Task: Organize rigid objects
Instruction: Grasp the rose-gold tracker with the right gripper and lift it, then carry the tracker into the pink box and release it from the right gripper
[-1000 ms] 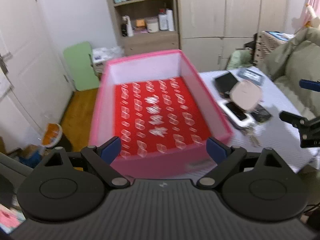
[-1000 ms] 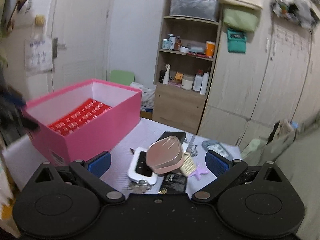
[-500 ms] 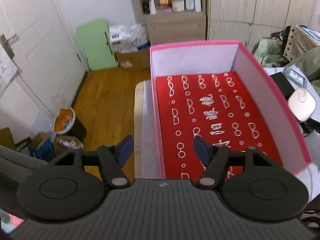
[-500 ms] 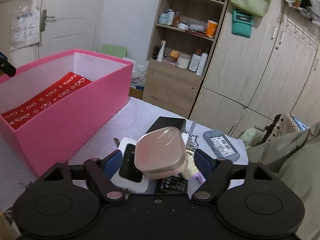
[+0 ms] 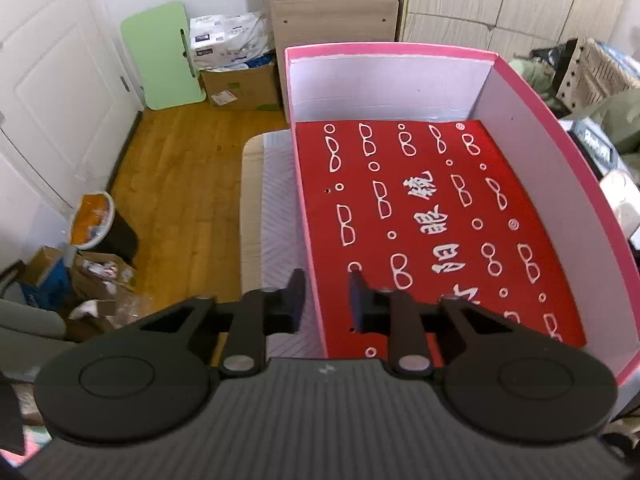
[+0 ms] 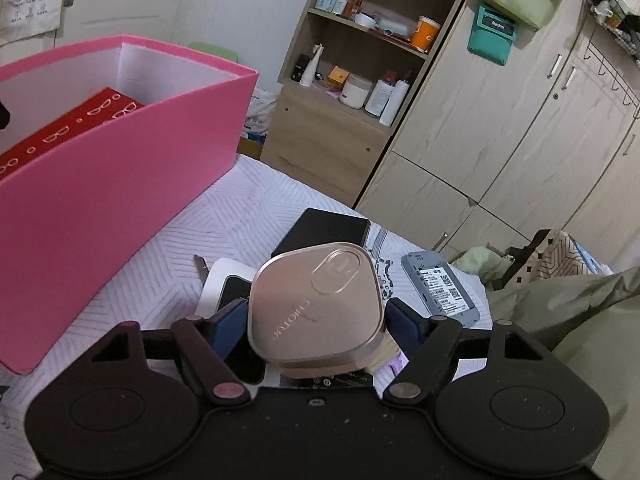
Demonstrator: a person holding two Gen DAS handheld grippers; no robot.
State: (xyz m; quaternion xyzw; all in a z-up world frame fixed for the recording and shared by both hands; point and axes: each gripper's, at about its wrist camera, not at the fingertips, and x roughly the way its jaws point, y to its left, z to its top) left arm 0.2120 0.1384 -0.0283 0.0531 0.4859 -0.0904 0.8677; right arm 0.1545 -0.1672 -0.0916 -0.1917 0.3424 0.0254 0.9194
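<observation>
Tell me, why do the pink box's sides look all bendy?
Left wrist view: the fisheye lens curves the pink box walls outward and bows the door, yet the picture is sharp. Right wrist view: the cupboards lean and bend the same way, and soft glare sits on the rose-gold case.

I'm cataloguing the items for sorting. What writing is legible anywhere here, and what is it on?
"CHIOTUO", roughly, letters partly unclear: rose-gold case.
"Redmi": teal pouch on the cupboard.
"眼", with further white characters I cannot read: red sheet in the pink box.
Barcode sticker on the grey device: too small.
</observation>
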